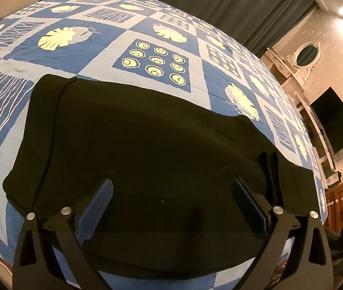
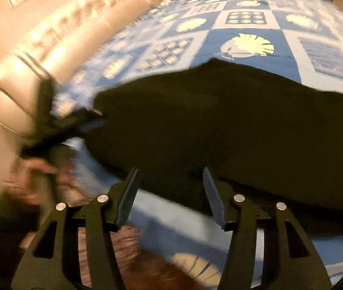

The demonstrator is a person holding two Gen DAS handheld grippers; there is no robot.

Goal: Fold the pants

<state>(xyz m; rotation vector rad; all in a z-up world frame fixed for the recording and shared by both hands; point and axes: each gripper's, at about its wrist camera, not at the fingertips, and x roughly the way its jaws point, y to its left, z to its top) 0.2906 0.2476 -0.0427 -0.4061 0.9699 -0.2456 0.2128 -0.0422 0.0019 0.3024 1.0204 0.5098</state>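
Note:
Black pants [image 1: 147,145] lie folded flat on a blue patterned bedspread [image 1: 99,36]; a folded layer edge runs down their left side. My left gripper [image 1: 172,187] hovers open over the near part of the pants, with its blue pads wide apart and nothing between them. In the blurred right wrist view the pants [image 2: 219,120] cross the bed, and my right gripper [image 2: 171,178] stands open at their near edge, its pads pressing nothing. At the pants' left end the left gripper [image 2: 100,119] shows, held by a hand [image 2: 38,169].
A padded headboard [image 2: 50,48] runs along the bed's left side, with wood floor [image 2: 128,261] below the bed edge. A dark curtain [image 1: 219,4], a white dresser with an oval mirror [image 1: 306,53] and a wall television [image 1: 335,118] stand beyond the bed.

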